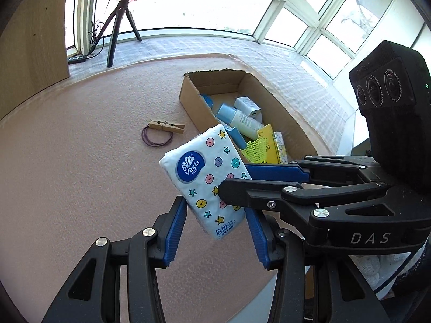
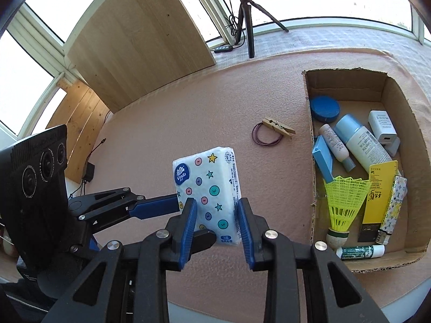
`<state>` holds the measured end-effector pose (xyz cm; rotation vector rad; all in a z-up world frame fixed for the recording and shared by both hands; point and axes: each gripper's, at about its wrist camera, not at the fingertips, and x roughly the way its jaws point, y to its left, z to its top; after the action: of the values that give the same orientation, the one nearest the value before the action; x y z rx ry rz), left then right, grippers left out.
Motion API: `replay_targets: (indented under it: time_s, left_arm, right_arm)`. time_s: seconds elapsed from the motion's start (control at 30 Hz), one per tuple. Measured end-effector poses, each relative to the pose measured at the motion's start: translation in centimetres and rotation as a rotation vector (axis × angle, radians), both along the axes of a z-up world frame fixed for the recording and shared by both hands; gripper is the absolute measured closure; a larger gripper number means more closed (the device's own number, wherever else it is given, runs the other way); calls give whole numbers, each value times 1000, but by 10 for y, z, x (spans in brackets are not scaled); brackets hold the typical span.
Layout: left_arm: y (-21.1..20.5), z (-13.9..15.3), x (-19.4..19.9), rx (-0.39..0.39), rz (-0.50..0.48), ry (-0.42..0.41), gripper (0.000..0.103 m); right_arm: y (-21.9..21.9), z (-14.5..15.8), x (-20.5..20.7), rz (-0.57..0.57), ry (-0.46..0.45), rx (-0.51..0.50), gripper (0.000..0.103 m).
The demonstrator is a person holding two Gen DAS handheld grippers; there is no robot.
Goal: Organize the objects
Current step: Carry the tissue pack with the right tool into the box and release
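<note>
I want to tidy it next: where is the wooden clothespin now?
The wooden clothespin lies on the pink mat, just left of the cardboard box, touching the purple rubber bands.

Clothespin (image 2: 279, 128) lies left of the box (image 2: 309, 145) (on hairbands (image 2: 265, 136)).

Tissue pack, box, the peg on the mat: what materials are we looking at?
Tissue pack: thin glossy plastic film, printed, with a soft puffy look; contents presumably paper.
Box: brown corrugated cardboard, matte; ragged torn top edges show the fluting.
Peg: pale unfinished wood, apparently with a metal wire spring.
Mat: pink, matte, finely textured; looks like foam or felt, hard to tell which.
</note>
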<state>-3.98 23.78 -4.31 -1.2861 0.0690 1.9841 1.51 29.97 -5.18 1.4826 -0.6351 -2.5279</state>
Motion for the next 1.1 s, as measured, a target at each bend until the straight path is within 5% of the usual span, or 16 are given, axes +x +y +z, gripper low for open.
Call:
replay_targets:
  time_s: [0.43, 0.93, 1.0, 1.1]
  left_arm:
    - [107, 5, 7, 13, -168, 4, 54]
    - [180, -14, 7, -20, -275, 9, 54]
    - [183, -16, 7, -27, -286, 11, 51]
    - [185, -19, 9, -48, -294, 20, 31]
  right_arm:
    - [86, 7, 43, -188, 13, 37, 74]
    - [146, -9, 68, -305, -1, 29, 74]
    - [148, -11, 68, -302, -2, 32, 74]
    - [150, -12, 68, -300, 3, 32, 65]
